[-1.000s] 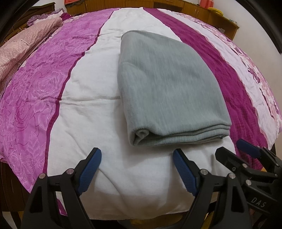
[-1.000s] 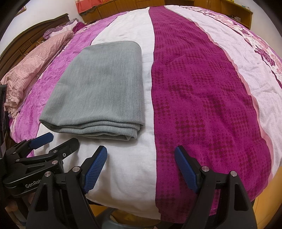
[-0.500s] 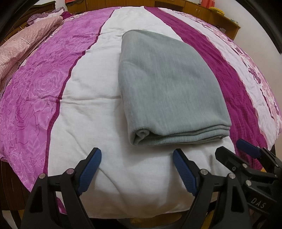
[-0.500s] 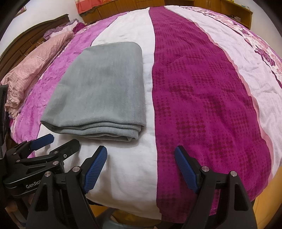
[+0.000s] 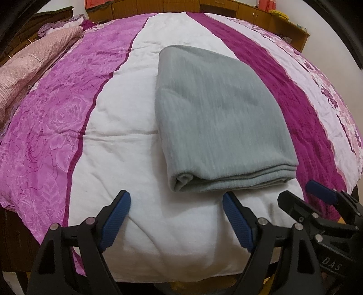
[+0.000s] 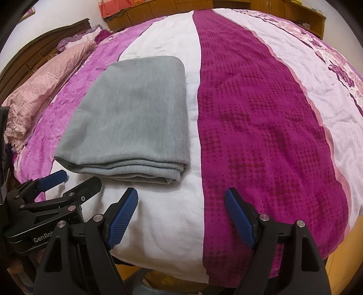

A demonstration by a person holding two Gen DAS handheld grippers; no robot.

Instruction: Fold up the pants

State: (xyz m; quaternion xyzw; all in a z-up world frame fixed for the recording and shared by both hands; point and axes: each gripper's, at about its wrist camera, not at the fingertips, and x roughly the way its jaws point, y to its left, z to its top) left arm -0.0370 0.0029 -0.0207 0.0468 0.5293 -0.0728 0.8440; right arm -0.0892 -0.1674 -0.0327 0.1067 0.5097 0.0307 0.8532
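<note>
The grey pants (image 5: pixel 217 118) lie folded into a flat rectangle on the white stripe of the bed, the layered edge facing me; they also show in the right wrist view (image 6: pixel 136 118). My left gripper (image 5: pixel 175 205) is open and empty, just short of the pants' near edge. My right gripper (image 6: pixel 181 204) is open and empty over the bedspread, to the right of the pants. Each gripper shows in the other's view: the right one (image 5: pixel 317 197) and the left one (image 6: pixel 70 183).
The bed (image 6: pixel 261 113) has a quilt striped in pink, white and magenta, and its near edge lies just under the grippers. A pink pillow (image 6: pixel 45 86) lies at the far left. Wooden cabinets (image 5: pixel 261 13) stand behind the bed.
Both grippers have drawn back a little from the pants and stay open. The pants have not moved.
</note>
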